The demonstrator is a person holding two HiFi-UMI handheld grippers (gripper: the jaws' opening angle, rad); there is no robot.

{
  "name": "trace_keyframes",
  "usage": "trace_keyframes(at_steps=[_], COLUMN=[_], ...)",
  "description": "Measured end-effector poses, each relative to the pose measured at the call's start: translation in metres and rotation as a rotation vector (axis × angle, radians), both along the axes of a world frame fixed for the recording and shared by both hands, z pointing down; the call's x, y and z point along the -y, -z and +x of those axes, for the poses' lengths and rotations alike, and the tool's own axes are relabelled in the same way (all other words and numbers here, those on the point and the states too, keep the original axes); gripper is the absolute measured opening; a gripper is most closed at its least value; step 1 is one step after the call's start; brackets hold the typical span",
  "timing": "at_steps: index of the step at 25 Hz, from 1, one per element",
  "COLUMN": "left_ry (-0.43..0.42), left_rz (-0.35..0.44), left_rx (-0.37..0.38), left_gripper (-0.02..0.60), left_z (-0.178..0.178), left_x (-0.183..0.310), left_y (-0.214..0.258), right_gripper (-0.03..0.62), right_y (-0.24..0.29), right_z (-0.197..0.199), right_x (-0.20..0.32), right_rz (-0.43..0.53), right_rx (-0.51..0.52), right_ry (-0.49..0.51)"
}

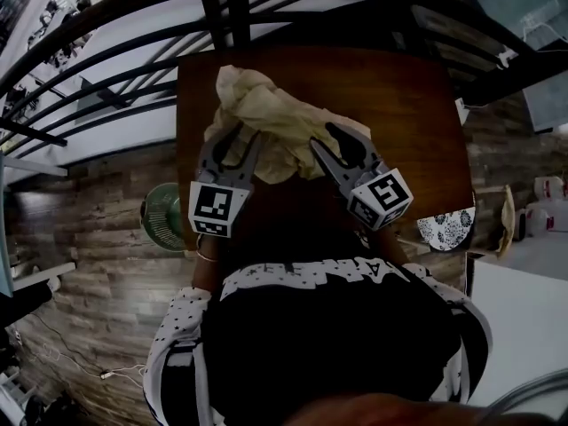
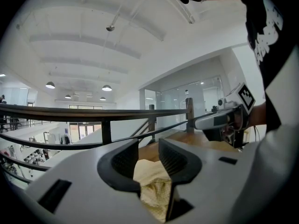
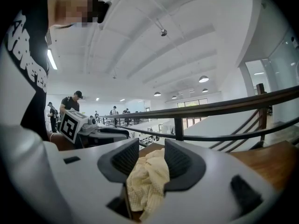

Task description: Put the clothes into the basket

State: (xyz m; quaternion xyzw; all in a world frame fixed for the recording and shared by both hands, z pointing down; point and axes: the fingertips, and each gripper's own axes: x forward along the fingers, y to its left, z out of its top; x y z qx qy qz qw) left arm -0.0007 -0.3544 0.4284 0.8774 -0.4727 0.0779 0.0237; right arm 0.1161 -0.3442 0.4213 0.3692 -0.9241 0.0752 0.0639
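Loosely crumpled, pale-yellow cloth [image 1: 277, 114] sits between the parted jaws of left gripper [image 1: 243, 138] and right gripper [image 1: 325, 138].

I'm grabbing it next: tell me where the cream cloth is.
In the head view the cream cloth lies crumpled on the brown table, towards its far left, its near folds between the jaws of the left gripper and right gripper.

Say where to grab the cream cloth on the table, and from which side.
Take the cloth by the raised folds at its near edge, coming in from the person's side, nearly level. It lies crumpled on the table, so the bunched folds give something to pinch. The left tongs and right tongs are open, each with a fold between its jaws.
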Motion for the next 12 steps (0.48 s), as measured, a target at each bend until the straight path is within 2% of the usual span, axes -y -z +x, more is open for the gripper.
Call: trace_keyframes(at_steps=[12], left_ry=[0.029], left_rz=[-0.020], left_rx=[-0.004], left_gripper=[0.133], left_z=[-0.009], left_x=[0.002], left_y=[-0.020], right_gripper=[0.163], right_y=[-0.019], right_z=[-0.005], right_x=[0.003], right_rz=[-0.023], right_rx=[-0.061], right_ry=[0.020])
